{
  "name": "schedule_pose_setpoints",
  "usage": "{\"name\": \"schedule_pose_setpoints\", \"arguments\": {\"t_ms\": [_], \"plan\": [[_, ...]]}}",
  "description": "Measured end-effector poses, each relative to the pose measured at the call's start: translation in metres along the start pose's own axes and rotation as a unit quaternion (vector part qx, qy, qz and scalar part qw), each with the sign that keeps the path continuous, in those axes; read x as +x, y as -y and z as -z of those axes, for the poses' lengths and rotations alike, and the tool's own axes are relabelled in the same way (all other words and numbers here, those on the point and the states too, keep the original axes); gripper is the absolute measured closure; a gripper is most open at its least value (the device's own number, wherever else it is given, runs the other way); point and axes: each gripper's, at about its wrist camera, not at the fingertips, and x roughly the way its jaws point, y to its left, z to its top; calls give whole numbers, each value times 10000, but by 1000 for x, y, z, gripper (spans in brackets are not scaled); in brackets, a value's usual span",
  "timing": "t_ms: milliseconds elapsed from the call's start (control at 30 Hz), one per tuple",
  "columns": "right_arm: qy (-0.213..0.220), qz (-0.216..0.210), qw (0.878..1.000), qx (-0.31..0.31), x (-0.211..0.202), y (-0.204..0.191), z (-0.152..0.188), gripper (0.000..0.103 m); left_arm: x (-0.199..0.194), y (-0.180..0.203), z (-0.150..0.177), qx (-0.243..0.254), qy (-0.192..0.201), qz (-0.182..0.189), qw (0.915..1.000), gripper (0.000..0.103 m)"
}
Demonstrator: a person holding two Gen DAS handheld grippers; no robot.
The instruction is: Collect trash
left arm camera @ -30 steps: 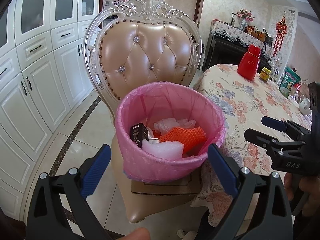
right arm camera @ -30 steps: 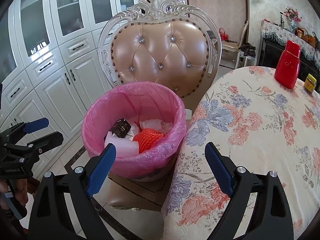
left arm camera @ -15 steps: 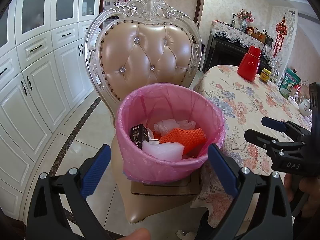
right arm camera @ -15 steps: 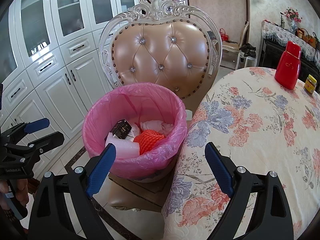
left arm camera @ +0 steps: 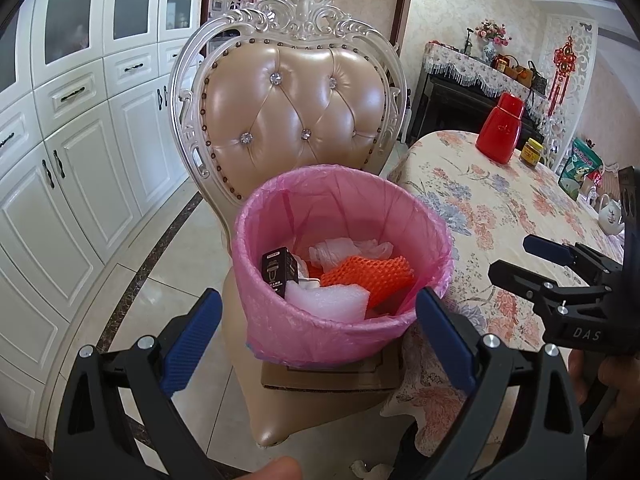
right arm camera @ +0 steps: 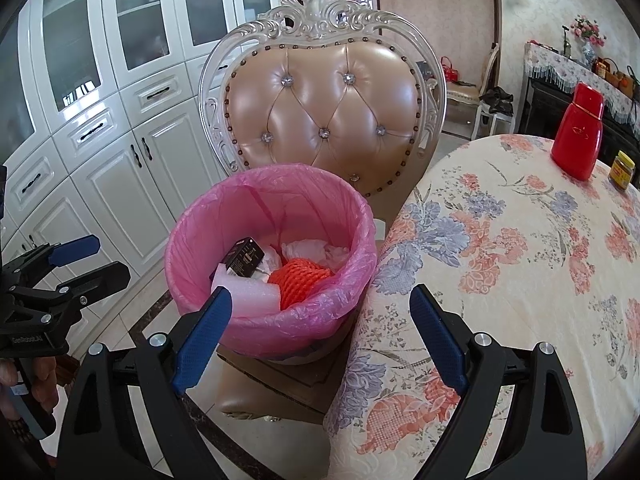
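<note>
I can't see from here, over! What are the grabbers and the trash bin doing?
Left gripper open, empty. Right gripper open, empty. Pink-lined bin on chair, trash inside. Nothing blocking it.

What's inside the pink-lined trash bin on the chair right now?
The pink-lined trash bin holds a small black box, an orange foam net, a white foam sheet and crumpled white plastic. Anything beneath them is covered.

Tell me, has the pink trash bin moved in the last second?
No. The bin sits in the same spot on the chair, below the same seat-back studs, in both views.
</note>
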Motion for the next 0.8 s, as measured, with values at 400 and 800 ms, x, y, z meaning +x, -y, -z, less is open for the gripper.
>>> {"name": "schedule_pose_setpoints", "arguments": {"t_ms": [400, 800], "plan": [[-9, -15, 10000, -2, 1, -1, 0, 18, 1, 0, -1, 1, 10, 11, 10000, 7], [-12, -5, 10000, 7, 2, 1, -1, 18, 2, 1, 0, 28, 58, 23, 10000, 7]]}}
